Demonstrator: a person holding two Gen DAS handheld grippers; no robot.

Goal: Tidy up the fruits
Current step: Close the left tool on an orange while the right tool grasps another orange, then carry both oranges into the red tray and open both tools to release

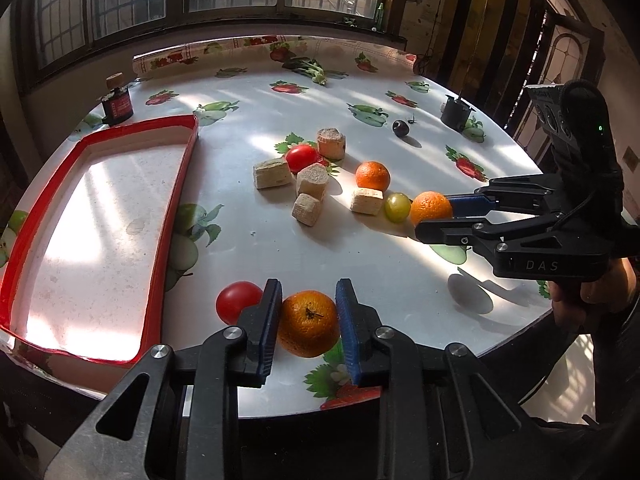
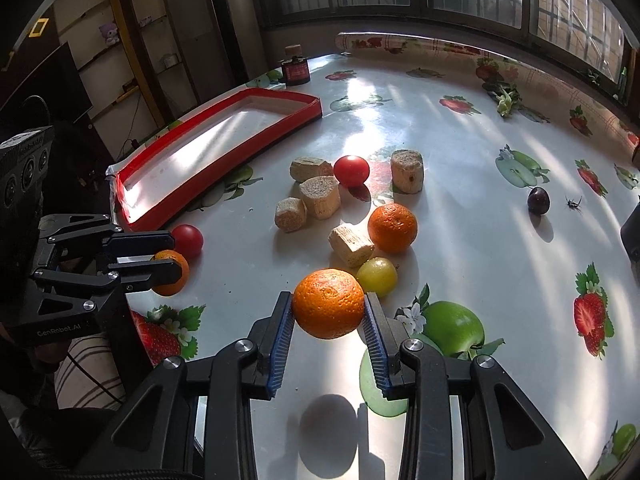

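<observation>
My left gripper [image 1: 307, 300] is shut on an orange [image 1: 308, 323] near the table's front edge, with a red tomato [image 1: 237, 301] just left of it. My right gripper [image 2: 327, 312] is shut on a second orange [image 2: 328, 303] and holds it above the table, its shadow below. A third orange [image 2: 393, 227], a green grape [image 2: 377, 276], a second red tomato [image 2: 351, 170] and a dark plum [image 2: 538, 200] lie on the table. The red-rimmed tray [image 1: 176, 196] stands at the left in the left wrist view and holds no fruit.
Several beige cork-like blocks [image 1: 272, 174] lie among the fruit. A dark jar [image 1: 117, 101] stands behind the tray. A black cup [image 1: 455, 111] and a leafy green [image 1: 310, 67] sit at the far side. A small insect [image 2: 573, 202] is beside the plum.
</observation>
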